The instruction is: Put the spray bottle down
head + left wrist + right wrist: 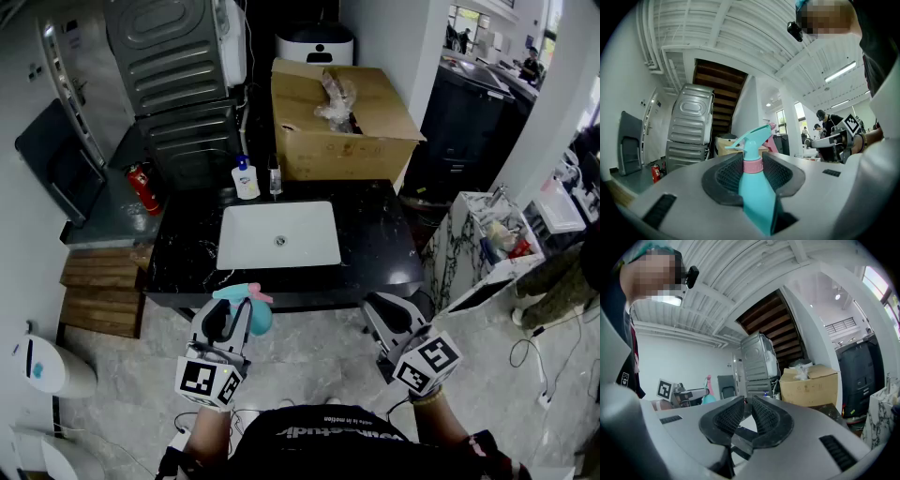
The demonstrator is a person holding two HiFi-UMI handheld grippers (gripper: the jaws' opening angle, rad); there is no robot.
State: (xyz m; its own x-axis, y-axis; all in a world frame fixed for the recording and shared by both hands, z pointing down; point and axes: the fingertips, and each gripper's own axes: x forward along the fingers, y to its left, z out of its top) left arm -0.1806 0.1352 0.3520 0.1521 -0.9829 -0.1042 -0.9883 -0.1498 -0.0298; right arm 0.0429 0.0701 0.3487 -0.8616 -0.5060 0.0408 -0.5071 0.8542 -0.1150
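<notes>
A teal spray bottle [255, 311] with a pink collar and a teal trigger head stands upright between the jaws of my left gripper [230, 311], which is shut on it just below the collar. In the left gripper view the bottle [755, 192] fills the gap between the dark ribbed pads [726, 176]. I hold it in the air just in front of the black marble counter [375, 234]. My right gripper [389, 319] hangs to the right at the same height. Its jaws are shut with nothing between them, and its fingertips [744, 404] nearly touch.
A white sink [278, 234] is set in the counter, with a faucet [275, 178] and a soap bottle [246, 178] behind it. A cardboard box [337, 122] sits at the back. Wooden steps [103, 291] and a fire extinguisher [143, 187] are left, a cluttered marble stand [478, 244] right.
</notes>
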